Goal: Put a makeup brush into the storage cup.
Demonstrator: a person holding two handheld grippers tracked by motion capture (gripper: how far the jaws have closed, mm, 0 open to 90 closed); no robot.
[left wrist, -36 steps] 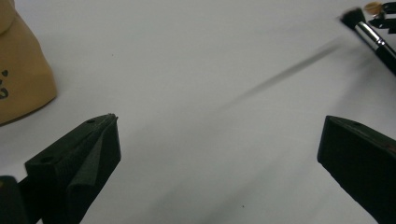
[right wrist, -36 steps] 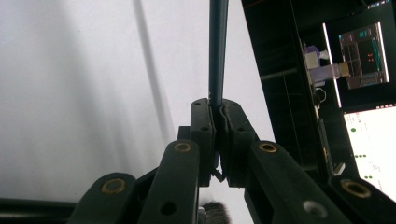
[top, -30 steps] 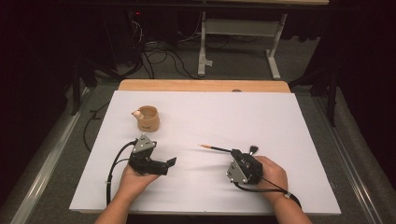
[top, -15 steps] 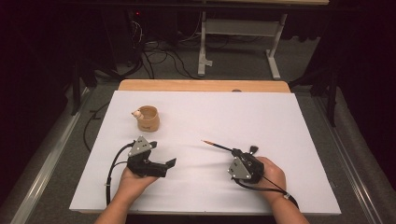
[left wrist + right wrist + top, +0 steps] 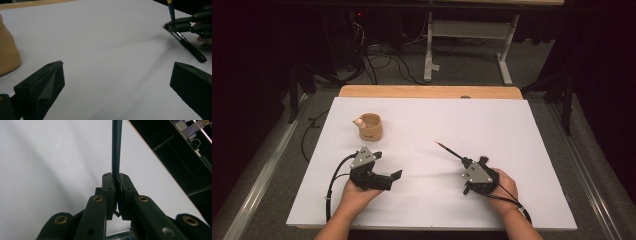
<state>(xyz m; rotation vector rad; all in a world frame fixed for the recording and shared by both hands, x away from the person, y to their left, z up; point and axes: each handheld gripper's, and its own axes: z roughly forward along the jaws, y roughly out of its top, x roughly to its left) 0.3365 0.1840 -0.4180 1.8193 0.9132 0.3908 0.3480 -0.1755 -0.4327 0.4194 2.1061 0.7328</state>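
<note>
A thin dark brush [image 5: 450, 151] with an orange tip sticks out up and to the left from my right gripper [image 5: 468, 163], which is shut on its shaft above the white table sheet [image 5: 512, 125]. In the right gripper view the jaws [image 5: 117, 182] are pressed together on the brush [image 5: 116, 150]. My left gripper [image 5: 388, 165] rests open at the front left with nothing between its jaws [image 5: 117, 85]. A tan cup [image 5: 371, 126] stands behind it, and shows at the left edge [image 5: 7, 55] of the left gripper view. That view also shows the right gripper [image 5: 190, 22] holding the brush [image 5: 190, 46].
The sheet lies on a wooden table whose far edge [image 5: 427, 91] shows bare wood. Behind it are cables [image 5: 382, 65] on the floor and a metal stand [image 5: 467, 45]. A metal rail [image 5: 267, 175] runs along the left side.
The brush tip has swung a little farther away and to the right as the right gripper turned slightly. The left gripper has stayed still.
</note>
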